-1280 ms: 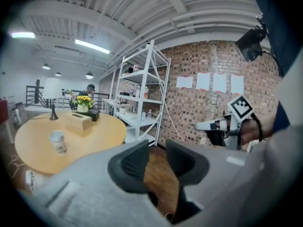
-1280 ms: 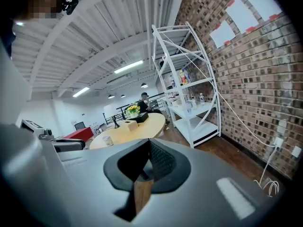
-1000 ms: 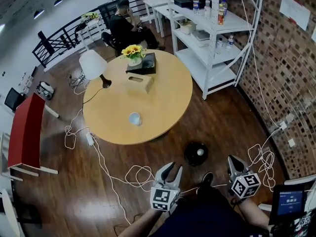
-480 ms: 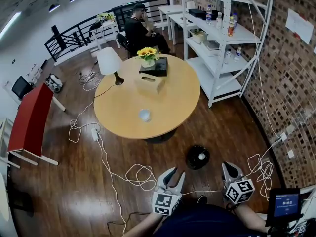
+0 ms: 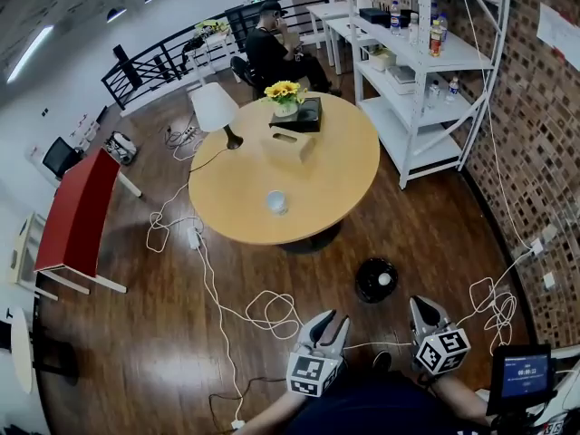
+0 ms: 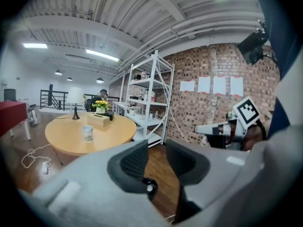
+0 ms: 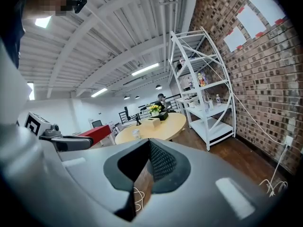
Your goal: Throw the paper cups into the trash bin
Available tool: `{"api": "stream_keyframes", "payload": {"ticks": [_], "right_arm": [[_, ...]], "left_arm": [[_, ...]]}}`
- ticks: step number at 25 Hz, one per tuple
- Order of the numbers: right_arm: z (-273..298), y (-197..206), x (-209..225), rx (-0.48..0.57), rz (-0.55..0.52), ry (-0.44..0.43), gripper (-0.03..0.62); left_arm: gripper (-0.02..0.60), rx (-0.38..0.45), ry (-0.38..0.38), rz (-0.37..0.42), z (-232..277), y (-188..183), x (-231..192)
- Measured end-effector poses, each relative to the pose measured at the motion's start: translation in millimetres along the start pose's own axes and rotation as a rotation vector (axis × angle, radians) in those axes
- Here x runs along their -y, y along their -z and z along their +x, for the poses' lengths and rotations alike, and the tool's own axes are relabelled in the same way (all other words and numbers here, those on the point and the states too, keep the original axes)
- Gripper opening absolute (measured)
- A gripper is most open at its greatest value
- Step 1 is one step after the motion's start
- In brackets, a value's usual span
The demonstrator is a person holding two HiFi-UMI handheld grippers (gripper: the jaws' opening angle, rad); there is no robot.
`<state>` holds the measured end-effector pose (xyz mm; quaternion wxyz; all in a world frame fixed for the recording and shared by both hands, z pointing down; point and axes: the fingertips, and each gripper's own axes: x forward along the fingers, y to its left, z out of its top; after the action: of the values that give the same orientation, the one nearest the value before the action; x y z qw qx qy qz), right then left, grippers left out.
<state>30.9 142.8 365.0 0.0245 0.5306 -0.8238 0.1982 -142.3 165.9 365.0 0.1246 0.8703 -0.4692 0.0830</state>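
Left gripper (image 6: 158, 162), bottom centre of the head view: jaws apart, closing on nothing but bare floor. Right gripper (image 7: 147, 148) beside it, jaws together, empty. Both ride low, likely just being carried. The white paper cup (image 5: 276, 203) waits mid-frame on the round wooden table (image 5: 335, 198), well away. The round black trash bin (image 5: 376, 280) stands between. Lower right, the small screen (image 5: 526, 376) is unreadable.

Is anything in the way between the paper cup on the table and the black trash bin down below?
Nothing visible is. The paper cup stands alone on the round table, and the trash bin sits just past the table's near edge.
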Motion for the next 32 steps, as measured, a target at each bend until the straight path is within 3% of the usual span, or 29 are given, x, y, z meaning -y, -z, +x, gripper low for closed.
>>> {"api": "stream_keyframes", "payload": {"ticks": [9,16,32], "right_arm": [[-17,3,-1,0.015,0.008,0.002,0.011],[-29,0,-15,0.024,-0.053,-0.034,0.011],[-50,-6,-7,0.062,-0.078,-0.009,0.011]], "left_arm": [[0.109,0.003,0.033,-0.029,3,-17,21],[0.092,0.008,0.053,-0.026,0,-11,26],[0.091,0.01,0.108,-0.033,5,-14,51]]}}
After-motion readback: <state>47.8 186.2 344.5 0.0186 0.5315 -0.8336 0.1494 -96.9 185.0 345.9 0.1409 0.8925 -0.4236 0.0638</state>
